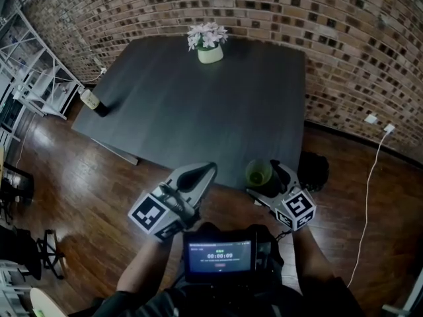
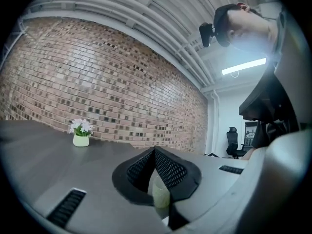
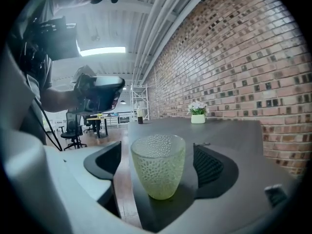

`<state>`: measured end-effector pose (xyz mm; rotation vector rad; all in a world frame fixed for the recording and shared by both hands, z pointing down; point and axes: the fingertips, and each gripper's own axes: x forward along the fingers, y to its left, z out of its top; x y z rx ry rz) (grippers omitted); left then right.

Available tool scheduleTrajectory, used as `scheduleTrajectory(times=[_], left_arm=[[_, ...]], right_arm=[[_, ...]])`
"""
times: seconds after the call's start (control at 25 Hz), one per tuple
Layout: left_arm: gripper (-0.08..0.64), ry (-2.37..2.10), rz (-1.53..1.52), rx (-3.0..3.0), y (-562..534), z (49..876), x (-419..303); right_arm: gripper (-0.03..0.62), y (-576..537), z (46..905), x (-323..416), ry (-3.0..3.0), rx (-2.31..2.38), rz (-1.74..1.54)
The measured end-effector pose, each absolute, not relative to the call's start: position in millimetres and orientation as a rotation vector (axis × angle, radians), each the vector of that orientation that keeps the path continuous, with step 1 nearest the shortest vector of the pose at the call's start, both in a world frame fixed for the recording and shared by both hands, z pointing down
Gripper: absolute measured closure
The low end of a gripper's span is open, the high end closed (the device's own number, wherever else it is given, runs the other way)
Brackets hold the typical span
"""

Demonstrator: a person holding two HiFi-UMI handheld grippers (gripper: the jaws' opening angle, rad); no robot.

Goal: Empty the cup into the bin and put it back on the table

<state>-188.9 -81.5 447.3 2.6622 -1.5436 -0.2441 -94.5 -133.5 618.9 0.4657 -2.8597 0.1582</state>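
Note:
A pale green, dimpled glass cup (image 1: 259, 174) (image 3: 158, 172) stands upright and looks empty on the dark table (image 1: 198, 111), close to its near edge. My right gripper (image 1: 266, 170) (image 3: 158, 155) is open around it: one jaw stands on each side and a gap shows between each pad and the glass. My left gripper (image 1: 208, 169) (image 2: 155, 150) hovers over the table's near edge, left of the cup. Its two black ribbed pads meet at the tip, and it holds nothing.
A white pot of flowers (image 1: 209, 45) (image 2: 81, 135) (image 3: 198, 116) sits at the table's far edge. A small dark bottle (image 1: 92, 102) stands at the left corner. A black bin (image 1: 314, 170) is on the wooden floor by the right corner, and a white cable (image 1: 370, 190) trails beyond it.

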Motion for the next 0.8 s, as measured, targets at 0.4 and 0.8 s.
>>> scheduleTrajectory(times=[0.4,0.8], left_arm=[[0.569,-1.527,-0.230,2.649,-86,448,-193],[0.569,-1.540,-0.247,2.630,-79,445,-199]], right_arm=[[0.141,-136,626,-105,-2.838,0.458,0.127],[0.206,-141,626,-107,-2.859,0.498,0.096]])
